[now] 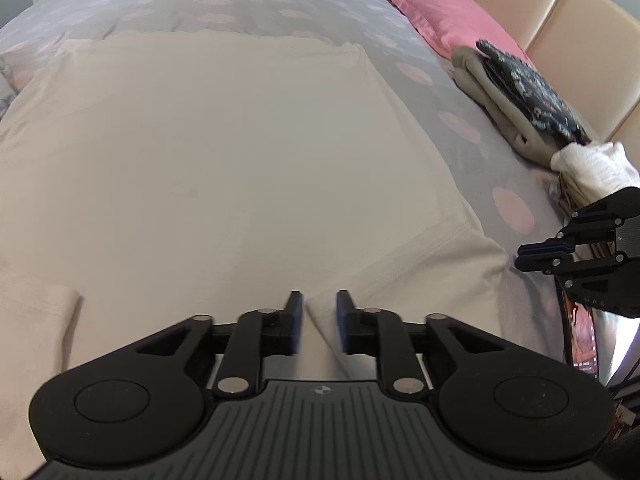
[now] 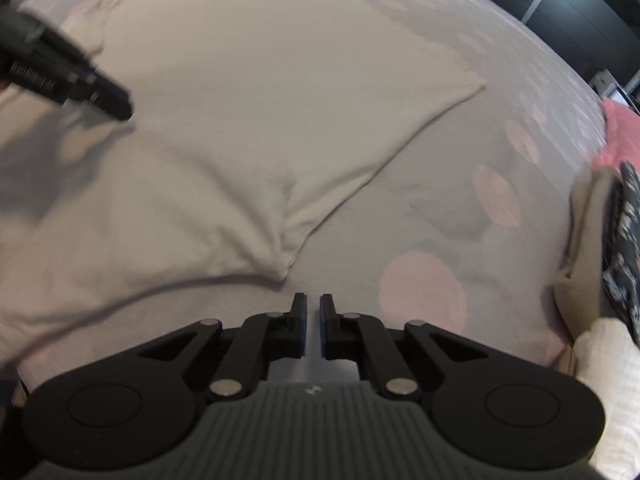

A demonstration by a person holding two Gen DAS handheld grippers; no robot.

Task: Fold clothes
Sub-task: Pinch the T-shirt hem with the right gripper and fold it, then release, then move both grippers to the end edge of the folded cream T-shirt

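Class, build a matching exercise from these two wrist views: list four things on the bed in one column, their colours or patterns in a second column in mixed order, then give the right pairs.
Things:
1. spread garment
2. pillow
3. bed cover
4. top item of the folded pile

Colours or patterns:
A. dark with a small pale print
B. grey with pink dots
C. plain cream
D. plain pink

Pairs: 1-C, 2-D, 3-B, 4-A
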